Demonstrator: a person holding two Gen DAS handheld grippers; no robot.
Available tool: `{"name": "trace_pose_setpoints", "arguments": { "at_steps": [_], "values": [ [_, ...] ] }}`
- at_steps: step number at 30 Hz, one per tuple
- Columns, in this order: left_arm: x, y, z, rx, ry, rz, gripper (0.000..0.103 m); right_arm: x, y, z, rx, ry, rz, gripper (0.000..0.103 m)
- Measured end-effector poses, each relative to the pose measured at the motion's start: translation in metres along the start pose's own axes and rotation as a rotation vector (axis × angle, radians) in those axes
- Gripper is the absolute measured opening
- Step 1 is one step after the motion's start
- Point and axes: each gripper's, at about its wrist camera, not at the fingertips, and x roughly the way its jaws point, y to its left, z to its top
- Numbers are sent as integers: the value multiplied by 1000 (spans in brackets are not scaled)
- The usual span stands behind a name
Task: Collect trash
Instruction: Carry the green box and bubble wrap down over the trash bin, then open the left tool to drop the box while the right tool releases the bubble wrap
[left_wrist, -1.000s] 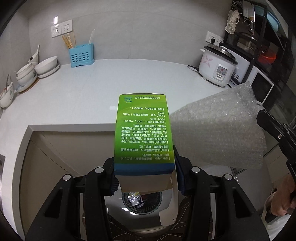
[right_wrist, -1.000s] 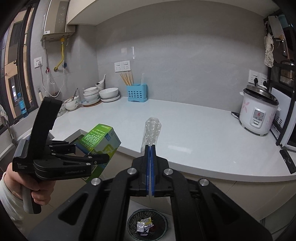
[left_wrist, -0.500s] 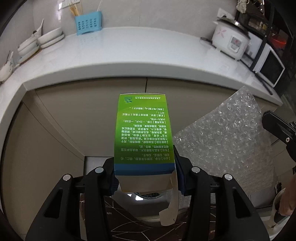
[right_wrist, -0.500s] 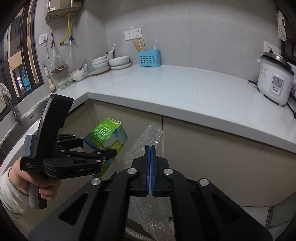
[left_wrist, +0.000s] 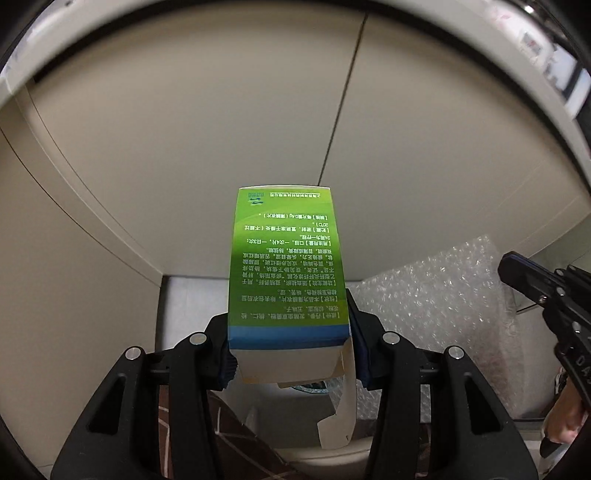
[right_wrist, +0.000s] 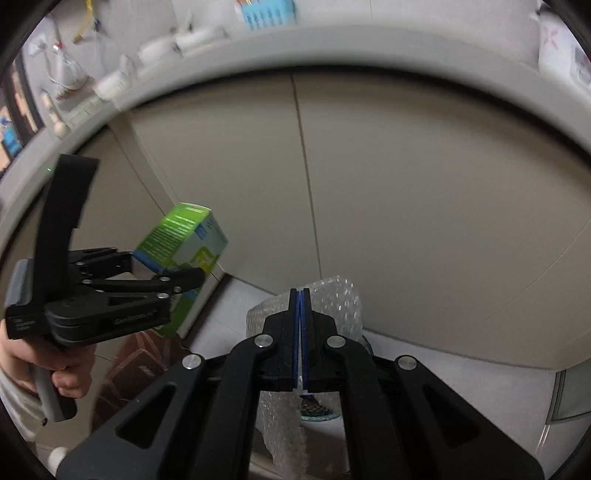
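Note:
A green and blue carton (left_wrist: 286, 266), its bottom flap hanging loose, is clamped between the pads of my left gripper (left_wrist: 288, 332). From the right wrist view the same carton (right_wrist: 181, 236) sticks out of the left gripper (right_wrist: 184, 277), held by a hand (right_wrist: 70, 376). My right gripper (right_wrist: 300, 295) is shut on a sheet of clear bubble wrap (right_wrist: 332, 302), which hangs below it. In the left wrist view the bubble wrap (left_wrist: 436, 302) shows to the right of the carton. Below both, a trash bin (right_wrist: 319, 411) is mostly hidden; only its rim (left_wrist: 314, 458) shows.
Beige cabinet doors (right_wrist: 406, 184) fill the view ahead, with the white countertop edge (right_wrist: 258, 48) above. The floor is grey tile (right_wrist: 461, 380). A brown patterned mat (right_wrist: 136, 365) lies at the left. Dishes and a blue holder stand blurred on the counter.
Both grippers have sunk from countertop height to in front of the cabinet doors and tilted further down. The carton and the bubble wrap stayed gripped. The bin has slid under the fingers.

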Motion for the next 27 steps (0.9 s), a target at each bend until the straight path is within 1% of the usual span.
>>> {"name": "trace_pose_setpoints", "arguments": {
  "at_steps": [3,4,7,9,11,13,15,17,19,22,27],
  "values": [
    [39,5,-3,-14,29,-6,47,52,-12,-10,30,68,-6,0],
    [49,3,-4,-12,25,-5,46,70,-17,-15,41,91,-6,0],
    [78,2,-9,1,27,22,46,115,-24,-27,49,135,-46,0],
    [96,2,-11,-2,30,2,45,143,-28,-35,58,164,-50,0],
    [116,1,-13,10,28,17,45,172,-34,-42,81,200,-45,0],
    [135,1,-14,6,48,18,45,203,-39,-52,97,242,-56,0],
    [151,8,-17,-15,71,2,44,231,-43,-62,100,285,-74,0],
    [163,10,-19,-20,91,17,44,255,-47,-74,108,326,-82,0],
    [173,12,-23,-14,104,29,44,277,-51,-87,114,368,-84,0],
    [184,14,-29,-14,119,37,44,300,-51,-99,124,407,-89,0],
    [200,15,-34,-23,142,31,44,322,-56,-116,113,451,-110,0]
  ]
}}
